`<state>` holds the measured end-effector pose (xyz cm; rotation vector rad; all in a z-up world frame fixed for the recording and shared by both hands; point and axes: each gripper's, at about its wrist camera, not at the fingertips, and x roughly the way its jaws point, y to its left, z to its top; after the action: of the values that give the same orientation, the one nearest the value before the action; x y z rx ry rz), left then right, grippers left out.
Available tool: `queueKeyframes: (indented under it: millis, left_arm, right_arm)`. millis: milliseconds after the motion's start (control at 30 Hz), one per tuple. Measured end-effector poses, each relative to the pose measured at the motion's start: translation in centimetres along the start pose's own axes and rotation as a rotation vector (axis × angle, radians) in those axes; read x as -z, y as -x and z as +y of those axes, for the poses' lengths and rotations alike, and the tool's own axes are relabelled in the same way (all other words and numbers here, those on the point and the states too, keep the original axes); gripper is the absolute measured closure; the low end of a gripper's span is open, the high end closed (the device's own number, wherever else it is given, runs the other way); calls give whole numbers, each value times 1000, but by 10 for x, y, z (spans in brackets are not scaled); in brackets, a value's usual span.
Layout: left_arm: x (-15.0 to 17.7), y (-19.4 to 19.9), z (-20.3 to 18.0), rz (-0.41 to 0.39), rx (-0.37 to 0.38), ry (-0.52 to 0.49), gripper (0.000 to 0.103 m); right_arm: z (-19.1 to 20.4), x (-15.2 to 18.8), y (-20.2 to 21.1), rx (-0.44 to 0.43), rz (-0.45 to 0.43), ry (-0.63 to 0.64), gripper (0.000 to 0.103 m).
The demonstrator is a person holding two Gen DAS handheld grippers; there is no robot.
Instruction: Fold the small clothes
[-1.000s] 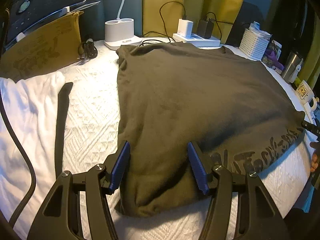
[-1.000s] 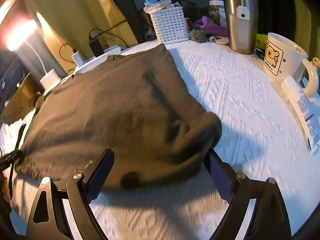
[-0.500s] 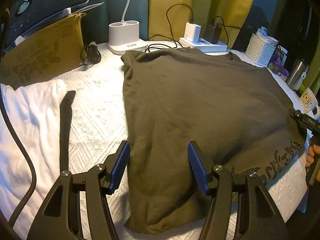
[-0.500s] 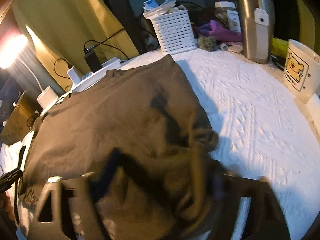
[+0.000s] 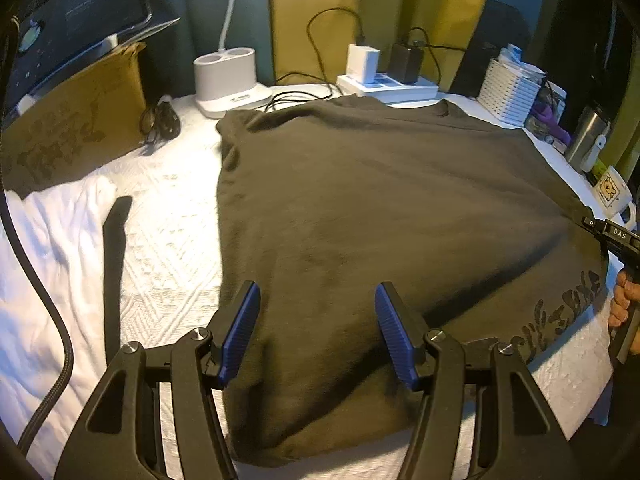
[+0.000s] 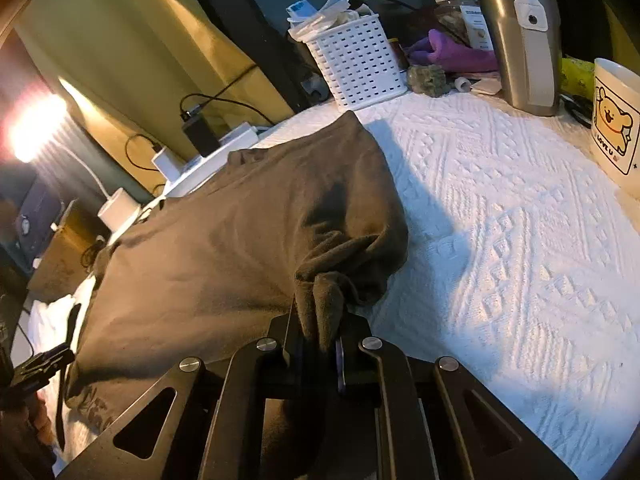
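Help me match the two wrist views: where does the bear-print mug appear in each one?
Left wrist view: the bear-print mug sits small at the far right edge, just beyond the dark shirt.
Right wrist view: the bear-print mug is large at the right edge, on the white textured cover.
Shared landmark: the white perforated basket, with the steel tumbler between it and the mug.
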<state>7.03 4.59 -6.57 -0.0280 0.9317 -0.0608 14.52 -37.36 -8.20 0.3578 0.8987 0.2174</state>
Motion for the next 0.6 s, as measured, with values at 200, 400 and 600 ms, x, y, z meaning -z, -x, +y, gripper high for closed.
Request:
queueKeyframes:
  millis: [200, 400, 600]
  left_arm:
    - [-1, 7, -21, -1, 0, -26, 43]
    - [-6, 15, -45, -21, 27, -51, 43]
    - [-1, 12, -59, -13, 71, -65, 43]
  right_arm:
    - [-17, 4, 16, -29, -41, -28, 93]
    - [-54, 0, 46, 28, -88, -62, 93]
    - [-87, 1, 74, 101, -111, -76, 93]
